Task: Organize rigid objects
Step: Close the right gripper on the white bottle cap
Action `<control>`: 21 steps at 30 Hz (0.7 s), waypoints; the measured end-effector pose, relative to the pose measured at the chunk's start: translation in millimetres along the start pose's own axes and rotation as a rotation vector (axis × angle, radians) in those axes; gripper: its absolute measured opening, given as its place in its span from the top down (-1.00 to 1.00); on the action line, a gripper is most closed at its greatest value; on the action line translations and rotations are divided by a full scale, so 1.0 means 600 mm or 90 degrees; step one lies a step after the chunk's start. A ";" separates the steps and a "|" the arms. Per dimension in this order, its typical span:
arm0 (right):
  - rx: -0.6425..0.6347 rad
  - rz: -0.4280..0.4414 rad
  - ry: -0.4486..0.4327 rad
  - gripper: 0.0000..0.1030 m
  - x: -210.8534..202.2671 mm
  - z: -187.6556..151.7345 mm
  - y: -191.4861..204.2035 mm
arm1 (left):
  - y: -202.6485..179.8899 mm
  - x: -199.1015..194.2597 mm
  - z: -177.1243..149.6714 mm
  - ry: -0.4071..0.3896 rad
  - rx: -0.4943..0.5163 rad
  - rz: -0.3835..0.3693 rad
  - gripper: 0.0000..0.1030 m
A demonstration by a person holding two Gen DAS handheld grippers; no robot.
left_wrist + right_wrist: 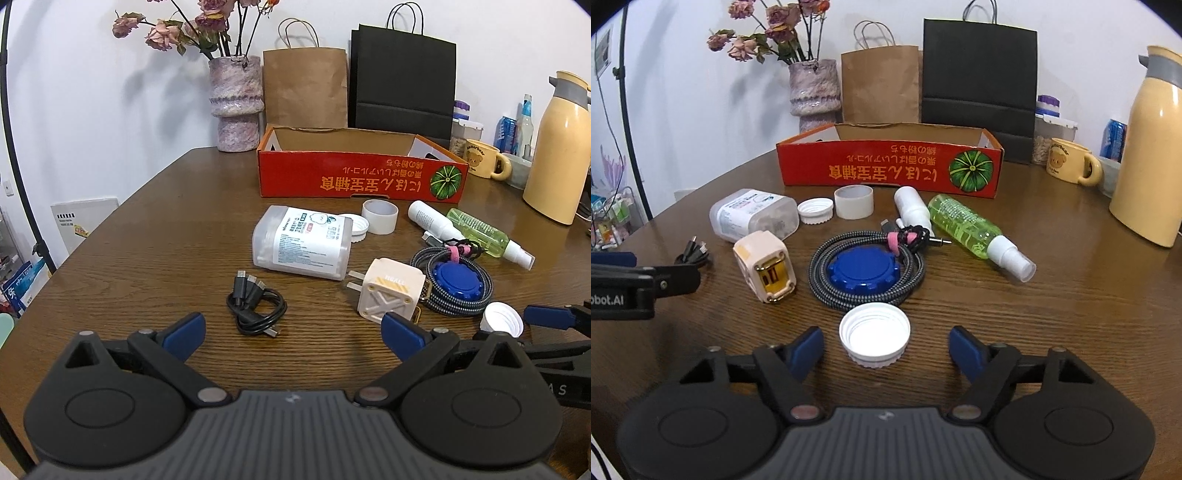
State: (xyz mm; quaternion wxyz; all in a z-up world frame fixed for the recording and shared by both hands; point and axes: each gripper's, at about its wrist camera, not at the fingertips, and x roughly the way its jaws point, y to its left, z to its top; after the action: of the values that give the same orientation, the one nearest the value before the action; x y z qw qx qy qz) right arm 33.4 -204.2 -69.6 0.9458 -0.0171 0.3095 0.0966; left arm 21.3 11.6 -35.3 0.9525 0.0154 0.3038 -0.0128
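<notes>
White cap lies between right tool's spread fingers, untouched

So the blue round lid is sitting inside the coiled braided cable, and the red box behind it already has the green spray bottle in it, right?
Not quite. The green spray bottle lies on the table in front of the red box, as the right wrist view shows. The blue round lid does sit inside the coiled braided cable.

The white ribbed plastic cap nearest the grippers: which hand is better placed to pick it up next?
Right. The white ribbed plastic cap lies directly before the right gripper, between its open fingers. The left gripper faces the black coiled cable instead.
</notes>
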 end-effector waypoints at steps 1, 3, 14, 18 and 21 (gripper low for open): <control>-0.003 0.001 -0.001 -0.25 0.000 0.000 0.000 | -0.001 0.001 0.001 0.001 0.001 0.001 -1.00; -0.009 0.006 -0.006 -0.04 -0.001 0.000 0.001 | -0.003 0.003 0.001 0.003 0.002 0.002 -1.00; -0.007 0.022 -0.017 0.24 -0.008 0.001 -0.007 | -0.014 0.006 0.005 0.005 0.012 0.000 -1.00; -0.001 0.024 -0.029 0.24 -0.013 0.003 -0.014 | -0.019 0.008 0.009 0.002 0.016 -0.003 -1.00; 0.003 0.022 -0.037 0.24 -0.017 0.005 -0.018 | -0.025 0.012 0.012 0.002 0.017 -0.009 -1.00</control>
State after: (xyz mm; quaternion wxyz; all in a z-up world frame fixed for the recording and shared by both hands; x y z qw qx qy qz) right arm 29.4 -216.5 -61.4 0.9527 -0.0068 0.2823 0.1127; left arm 30.8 -3.8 -33.9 0.9517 0.0263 0.3050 -0.0234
